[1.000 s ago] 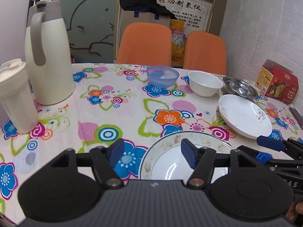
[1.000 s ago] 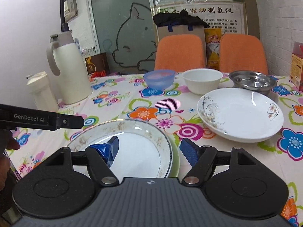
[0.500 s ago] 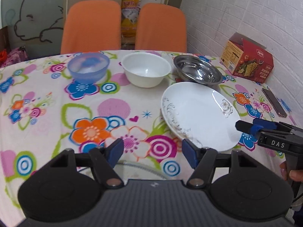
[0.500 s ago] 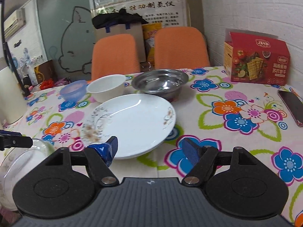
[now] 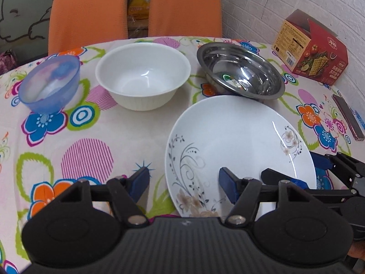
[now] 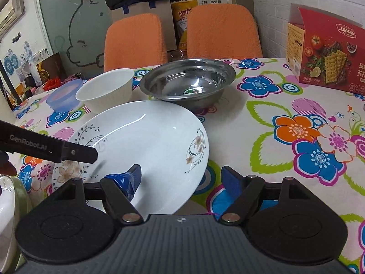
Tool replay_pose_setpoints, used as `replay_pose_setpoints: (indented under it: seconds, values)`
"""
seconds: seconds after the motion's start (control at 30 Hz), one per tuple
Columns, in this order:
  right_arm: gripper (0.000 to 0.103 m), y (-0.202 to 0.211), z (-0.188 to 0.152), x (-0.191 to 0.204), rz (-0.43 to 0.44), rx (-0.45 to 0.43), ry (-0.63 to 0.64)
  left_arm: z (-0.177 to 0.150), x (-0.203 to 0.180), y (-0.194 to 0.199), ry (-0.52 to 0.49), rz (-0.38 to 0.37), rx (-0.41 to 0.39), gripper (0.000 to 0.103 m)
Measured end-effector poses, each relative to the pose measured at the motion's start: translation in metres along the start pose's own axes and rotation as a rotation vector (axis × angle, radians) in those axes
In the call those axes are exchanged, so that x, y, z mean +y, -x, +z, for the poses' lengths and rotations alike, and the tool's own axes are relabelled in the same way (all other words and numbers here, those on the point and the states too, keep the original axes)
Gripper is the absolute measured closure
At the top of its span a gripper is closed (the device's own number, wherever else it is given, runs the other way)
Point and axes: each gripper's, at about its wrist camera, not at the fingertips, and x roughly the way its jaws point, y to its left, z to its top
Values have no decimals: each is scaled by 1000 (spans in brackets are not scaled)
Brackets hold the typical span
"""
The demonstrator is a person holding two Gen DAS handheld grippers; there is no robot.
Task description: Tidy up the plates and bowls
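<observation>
A: Nearest items, count?

B: Two grippers. Left gripper (image 5: 183,182): jaws wide apart, nothing held; one blue pad over the tablecloth, the other over the near left rim of the white floral-print plate (image 5: 239,150). Right gripper (image 6: 181,179): jaws wide apart, nothing clamped; left pad sits above the plate's inner surface, right pad over the cloth beside the rim. Whether either pad touches the plate, cannot tell.

A: Plates?

B: One white floral-print plate in full view, lying on the flower-patterned tablecloth (image 5: 91,132). A second plate with a green-tinted rim (image 6: 16,196) shows only as an edge at the far left of the right wrist view.

A: Bowls, next row back?

B: Three, in a line. Translucent blue plastic bowl (image 5: 51,83) on the left, white ceramic bowl (image 5: 142,77) in the middle, stainless steel bowl (image 5: 240,69) on the right. The steel bowl is just beyond the floral plate's far rim; contact cannot be told. All three upright.

A: Other objects?

B: One red cracker box (image 5: 312,48) at the far right by the wall, one dark phone (image 5: 348,118) flat at the right edge. Beyond the table, two orange chairs (image 6: 136,41).
</observation>
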Motion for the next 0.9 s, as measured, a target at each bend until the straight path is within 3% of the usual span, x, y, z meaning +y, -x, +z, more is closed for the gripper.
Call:
replay_pose_setpoints:
  seconds: [0.23,0.33,0.4,0.5,0.63,0.9]
  values:
    - [38,1,-7,8,-11,-35,35,-4,-10,-2,-50,37,-27,37]
    - [36,1,-7,12,-33,-43,26,-5,-13,-1,-59,21,-30,50]
    - [37,0,-8,16,7,-49,41,-5,-14,1,-47,22,-29,53]
    - [39,1,-12,20,1,-73,61,-7,-11,8,-10,24,-2,65]
    - [42,11,-10,22,20,-45,26,-12,-12,38,-10,41,-39,66]
    - [42,70,3,64,24,-189,72,-24,0,131,14,82,-190,66]
